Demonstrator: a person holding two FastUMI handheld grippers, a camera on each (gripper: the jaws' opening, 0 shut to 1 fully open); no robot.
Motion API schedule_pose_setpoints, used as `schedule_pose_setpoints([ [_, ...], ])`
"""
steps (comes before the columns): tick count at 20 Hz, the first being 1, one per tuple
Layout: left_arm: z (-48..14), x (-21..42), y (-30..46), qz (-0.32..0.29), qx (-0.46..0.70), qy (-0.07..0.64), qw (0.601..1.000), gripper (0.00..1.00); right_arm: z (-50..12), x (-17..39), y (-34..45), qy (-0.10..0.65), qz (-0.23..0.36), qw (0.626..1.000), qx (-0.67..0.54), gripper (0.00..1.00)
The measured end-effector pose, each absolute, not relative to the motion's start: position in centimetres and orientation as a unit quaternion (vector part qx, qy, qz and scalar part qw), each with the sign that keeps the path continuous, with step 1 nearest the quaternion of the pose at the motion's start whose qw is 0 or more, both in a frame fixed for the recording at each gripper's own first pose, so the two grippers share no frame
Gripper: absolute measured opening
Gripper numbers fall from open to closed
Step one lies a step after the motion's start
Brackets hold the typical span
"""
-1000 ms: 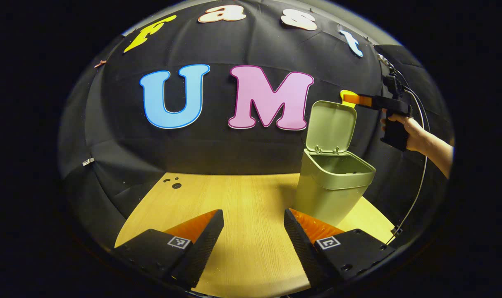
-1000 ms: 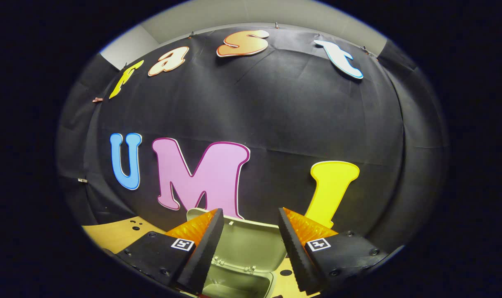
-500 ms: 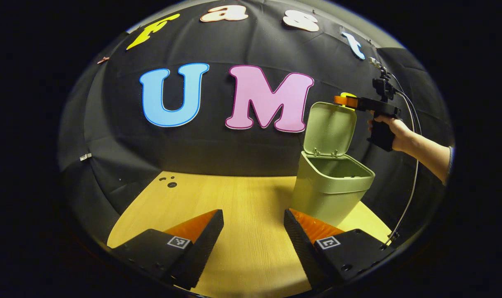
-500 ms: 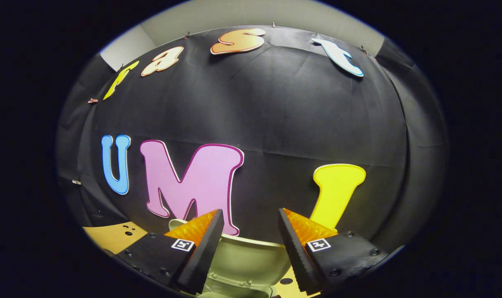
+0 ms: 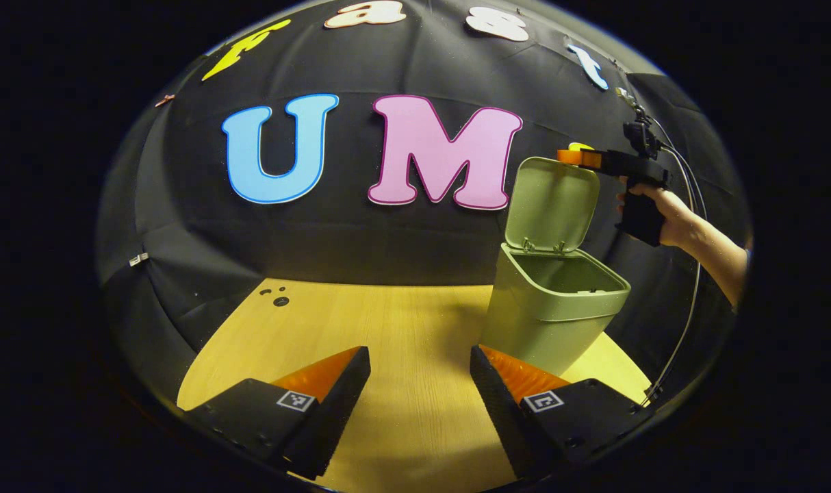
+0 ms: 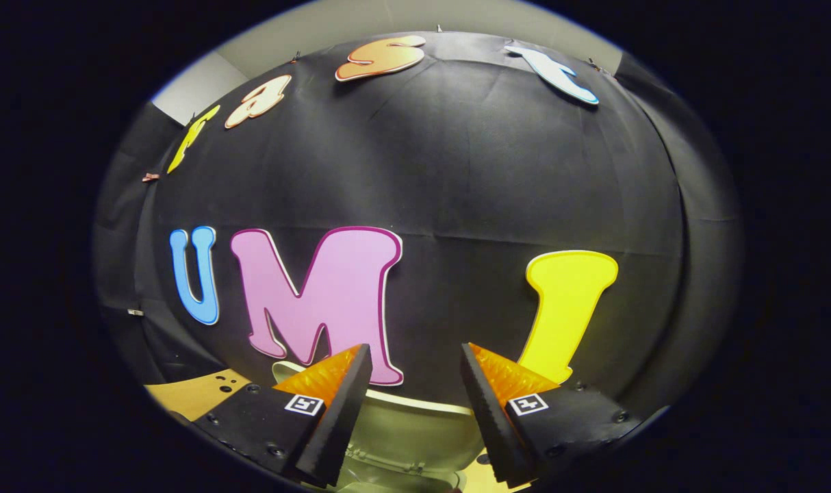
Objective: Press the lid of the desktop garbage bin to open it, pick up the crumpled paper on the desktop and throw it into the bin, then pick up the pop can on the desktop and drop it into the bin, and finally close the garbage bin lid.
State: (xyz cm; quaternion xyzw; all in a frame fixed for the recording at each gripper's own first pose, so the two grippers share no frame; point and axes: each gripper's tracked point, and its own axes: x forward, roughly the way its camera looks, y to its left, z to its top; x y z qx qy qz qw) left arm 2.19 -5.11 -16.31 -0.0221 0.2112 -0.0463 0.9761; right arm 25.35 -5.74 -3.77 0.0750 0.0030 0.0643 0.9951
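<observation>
Closing the bin lid

The right gripper (image 5: 571, 156), fingers spread and empty, sits at the top edge of the upright lid (image 5: 551, 204) of the garbage bin (image 5: 552, 308), far right on the table (image 5: 402, 342). Best push forward and down until it latches. The left gripper (image 5: 420, 363) hangs spread, empty. No brand readable.

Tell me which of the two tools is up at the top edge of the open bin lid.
The right tool, held by a hand, is level with the lid's top edge. The left tool is low over the table, beside the bin.
</observation>
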Motion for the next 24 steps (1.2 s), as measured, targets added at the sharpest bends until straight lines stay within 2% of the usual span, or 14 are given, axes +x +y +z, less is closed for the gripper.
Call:
schedule_pose_setpoints([
  [6,-16.9,4.4,-5.5,-0.045,-0.025,0.224,0.973,0.95,-4.7,21.7,-4.6,0.028,0.123,0.987,0.102,0.82],
  [11,-16.9,5.9,-6.3,-0.044,-0.027,0.223,0.973,0.94,-6.3,18.6,-3.3,0.060,0.147,0.984,0.084,0.83],
  [17,-17.4,6.2,-6.0,-0.044,-0.030,0.232,0.971,0.95,-12.2,15.5,-1.5,0.144,0.164,0.972,0.085,0.84],
  [24,-17.3,6.2,-5.2,-0.040,-0.028,0.234,0.971,0.95,-17.6,12.9,1.2,0.190,0.177,0.961,0.099,0.80],
])
